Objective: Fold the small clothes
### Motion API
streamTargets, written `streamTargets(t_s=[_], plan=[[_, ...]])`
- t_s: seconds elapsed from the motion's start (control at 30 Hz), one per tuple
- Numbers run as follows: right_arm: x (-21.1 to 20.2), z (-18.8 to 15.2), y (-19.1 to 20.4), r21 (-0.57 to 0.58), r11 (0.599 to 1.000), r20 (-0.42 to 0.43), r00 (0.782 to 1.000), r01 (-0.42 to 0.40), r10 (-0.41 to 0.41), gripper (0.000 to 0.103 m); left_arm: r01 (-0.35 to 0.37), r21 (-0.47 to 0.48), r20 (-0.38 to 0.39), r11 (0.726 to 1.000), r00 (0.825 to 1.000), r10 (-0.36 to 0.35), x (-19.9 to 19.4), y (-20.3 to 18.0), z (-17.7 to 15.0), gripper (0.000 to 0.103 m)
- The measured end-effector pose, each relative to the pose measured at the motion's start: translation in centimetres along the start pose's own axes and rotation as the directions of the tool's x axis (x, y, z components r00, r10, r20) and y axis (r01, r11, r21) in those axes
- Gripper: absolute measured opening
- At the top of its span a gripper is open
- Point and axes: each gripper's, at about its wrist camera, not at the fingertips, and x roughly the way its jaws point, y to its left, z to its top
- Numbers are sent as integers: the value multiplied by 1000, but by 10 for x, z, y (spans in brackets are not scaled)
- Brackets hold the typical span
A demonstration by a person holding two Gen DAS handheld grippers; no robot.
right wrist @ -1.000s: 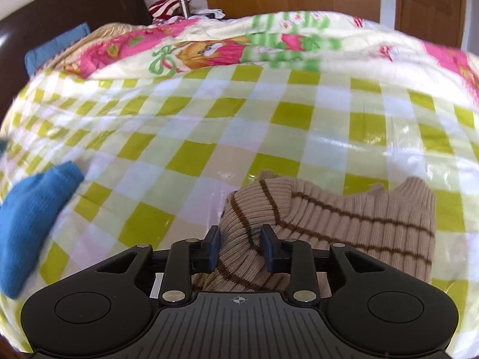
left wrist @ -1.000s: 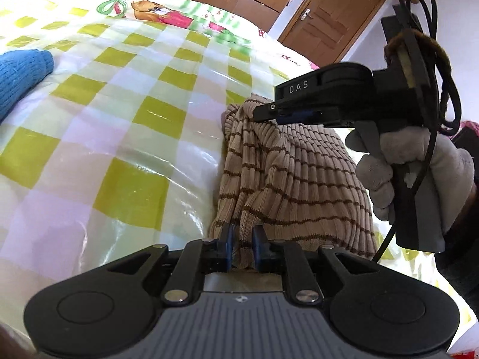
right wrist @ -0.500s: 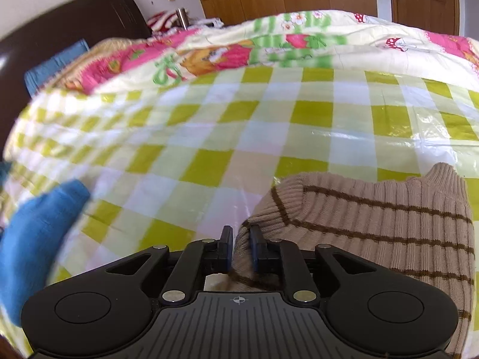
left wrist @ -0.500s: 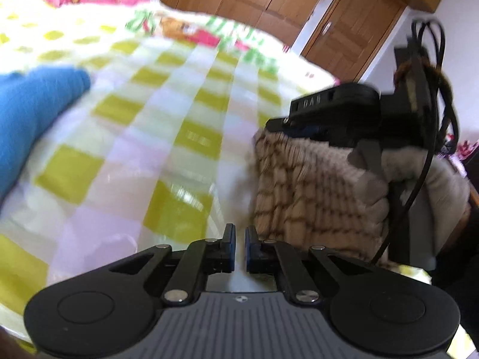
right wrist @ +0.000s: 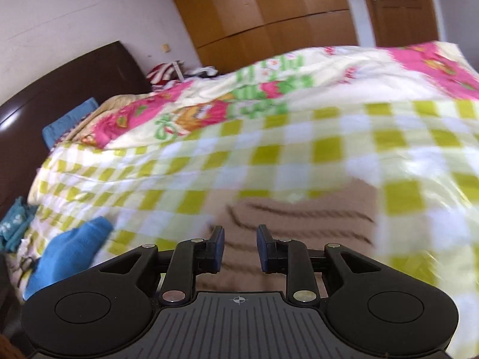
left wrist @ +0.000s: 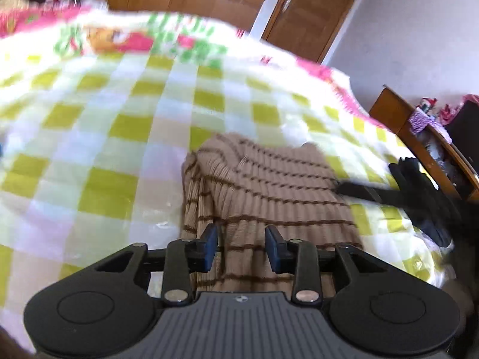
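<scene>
Striped sweater (left wrist: 269,191), folded, lying on the checked bed cover (left wrist: 113,137): I hold the left hand-held gripper (left wrist: 242,249) and right hand-held gripper (right wrist: 238,248) spread and empty above it, and should pinch one edge squarely before folding.

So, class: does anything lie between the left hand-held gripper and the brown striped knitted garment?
Nothing visible does. The left hand-held gripper is open directly over the brown striped knitted garment, with only air between them.

Ribbed knit sweater (left wrist: 269,191); glossy plastic-looking checked sheet (left wrist: 119,149); wood wardrobe (right wrist: 269,12).
</scene>
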Motion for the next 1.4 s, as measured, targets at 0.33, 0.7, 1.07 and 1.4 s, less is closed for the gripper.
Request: streamTargets(t_s=[0.33, 0.7, 1.07, 1.4], plan=[[-25, -85, -64, 269, 962, -156, 984, -37, 81, 41, -75, -18, -42, 997, 996, 74, 9, 25, -10, 37], [-23, -109, -55, 357, 927, -201, 960, -112, 194, 42, -94, 111, -68, 989, 992, 102, 6, 17, -7, 39], [-51, -96, -70, 135, 991, -351, 934, -21, 68, 11, -111, 197, -62, 974, 990, 125, -6, -6, -35, 41], [-88, -69, -61, 56, 998, -108, 994, 34, -28, 19, -159, 220, 227, 963, 968, 108, -50, -48, -1, 41]])
